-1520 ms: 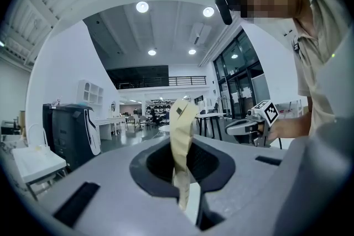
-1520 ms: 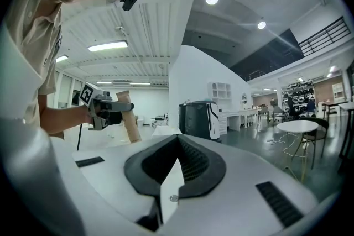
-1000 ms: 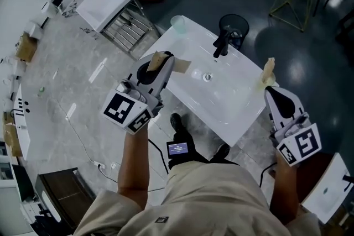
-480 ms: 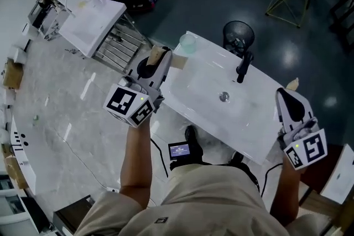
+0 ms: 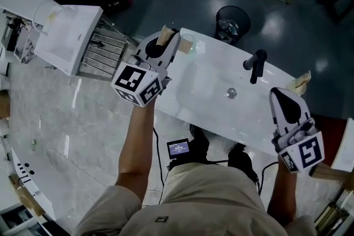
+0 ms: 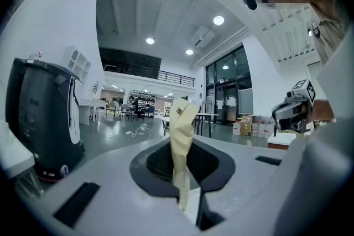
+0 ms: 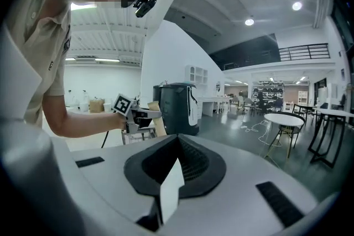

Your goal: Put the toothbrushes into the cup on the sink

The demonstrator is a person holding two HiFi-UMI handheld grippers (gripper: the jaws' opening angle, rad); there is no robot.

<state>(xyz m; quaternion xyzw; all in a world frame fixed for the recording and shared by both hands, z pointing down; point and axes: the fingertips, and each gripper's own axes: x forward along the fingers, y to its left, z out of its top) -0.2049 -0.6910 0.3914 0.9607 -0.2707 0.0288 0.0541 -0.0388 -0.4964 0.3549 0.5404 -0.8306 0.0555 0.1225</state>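
Note:
My left gripper (image 5: 166, 37) is shut on a tan, paper-wrapped toothbrush (image 5: 163, 36) that sticks up out of the jaws (image 6: 181, 135). It hovers just left of the translucent cup (image 5: 188, 44), which stands on the back left corner of the white sink (image 5: 210, 113). A second tan toothbrush (image 5: 302, 81) lies on the sink's right corner. My right gripper (image 5: 277, 93) sits over the sink's front right, left of that toothbrush, shut with nothing between its jaws (image 7: 173, 158). The right gripper view also shows the left gripper (image 7: 133, 114).
A black faucet (image 5: 255, 64) stands behind the drain (image 5: 231, 94). A black wastebasket (image 5: 233, 20) is behind the sink. A metal rack (image 5: 102, 52) and another white basin (image 5: 67, 36) stand to the left. A small screen device (image 5: 178, 147) and cables lie on the floor.
The left gripper with its toothbrush has moved up from the sink's left front edge to beside the cup. The right gripper has stayed near the sink's right end.

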